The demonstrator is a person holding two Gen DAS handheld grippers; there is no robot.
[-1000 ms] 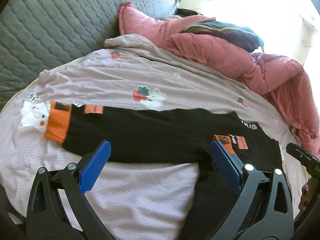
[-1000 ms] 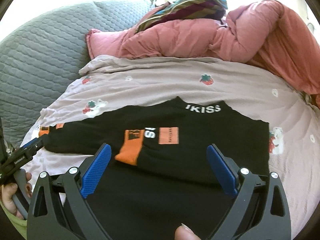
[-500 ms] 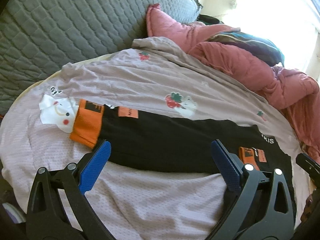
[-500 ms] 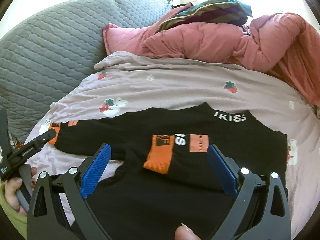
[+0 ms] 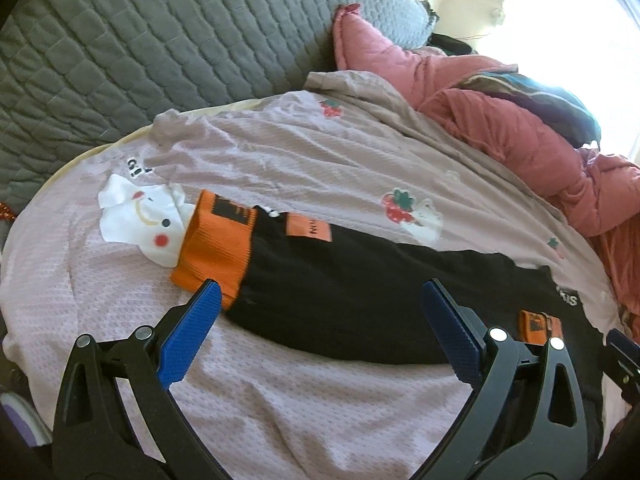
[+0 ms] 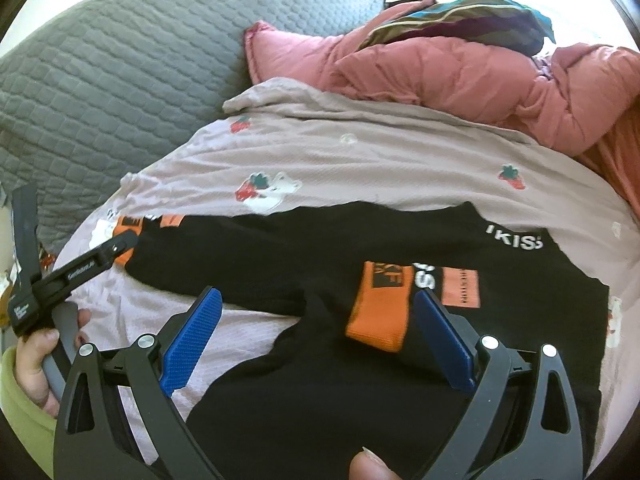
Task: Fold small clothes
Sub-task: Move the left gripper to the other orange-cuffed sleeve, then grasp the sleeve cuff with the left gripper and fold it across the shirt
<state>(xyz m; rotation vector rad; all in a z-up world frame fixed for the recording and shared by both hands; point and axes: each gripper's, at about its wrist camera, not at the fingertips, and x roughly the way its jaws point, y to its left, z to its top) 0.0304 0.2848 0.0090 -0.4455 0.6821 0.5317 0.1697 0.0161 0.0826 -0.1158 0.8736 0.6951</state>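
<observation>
Black sweater (image 6: 340,264) lay flat on pink sheet (image 5: 280,408), right sleeve already folded across chest, left sleeve (image 5: 328,280) stretched leftward, awaiting fold; left gripper (image 5: 320,308) and right gripper (image 6: 316,320) both gaped wide, gripping nothing

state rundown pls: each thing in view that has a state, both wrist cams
left gripper: open, empty, over the spread sleeve's cuff end.
right gripper: open, empty, over the folded sleeve.
black sweater: lying flat on the sheet, partly folded.
left sleeve: spread out straight.
right sleeve: folded in across the body.
pink quilt: bunched up.
printed sheet: spread out, wrinkled.
</observation>
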